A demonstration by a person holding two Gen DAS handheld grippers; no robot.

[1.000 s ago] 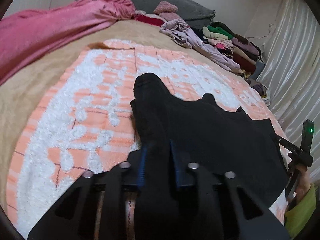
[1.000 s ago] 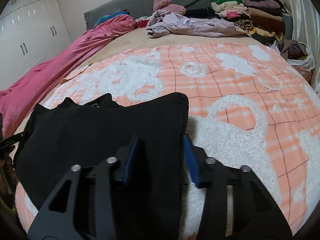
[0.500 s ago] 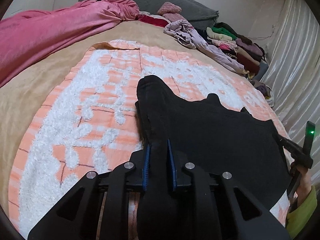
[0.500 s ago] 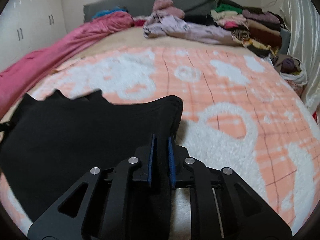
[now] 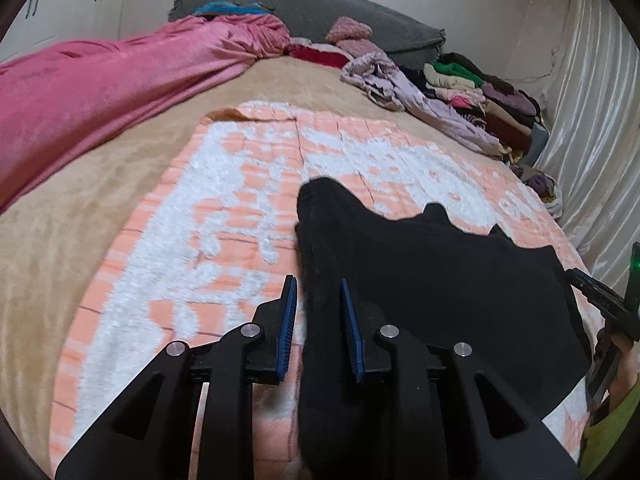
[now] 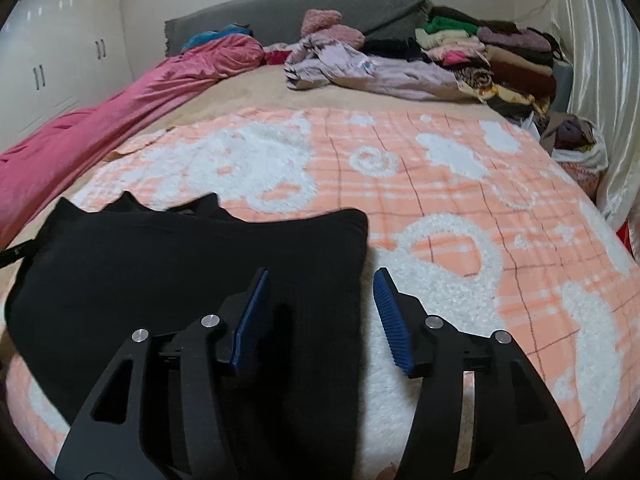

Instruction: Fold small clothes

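A black garment lies spread on an orange-and-white fleecy blanket on the bed. My left gripper straddles the garment's left folded edge. Its jaws are opening, with a sliver of blanket showing beside the left pad. My right gripper straddles the garment's right edge, jaws opening and standing wide, and neither pad touches the cloth. The right gripper's body and a yellow-green sleeve show at the left wrist view's right edge.
A pink quilt runs along the bed's left side. Stacked folded clothes and a crumpled lilac garment sit by the grey headboard. A pale curtain hangs on the right. White cupboards stand on the left.
Both grippers, shut on the black garment's edges half a second ago, have parted their jaws, the right one much wider. The garment now rests on the blanket.
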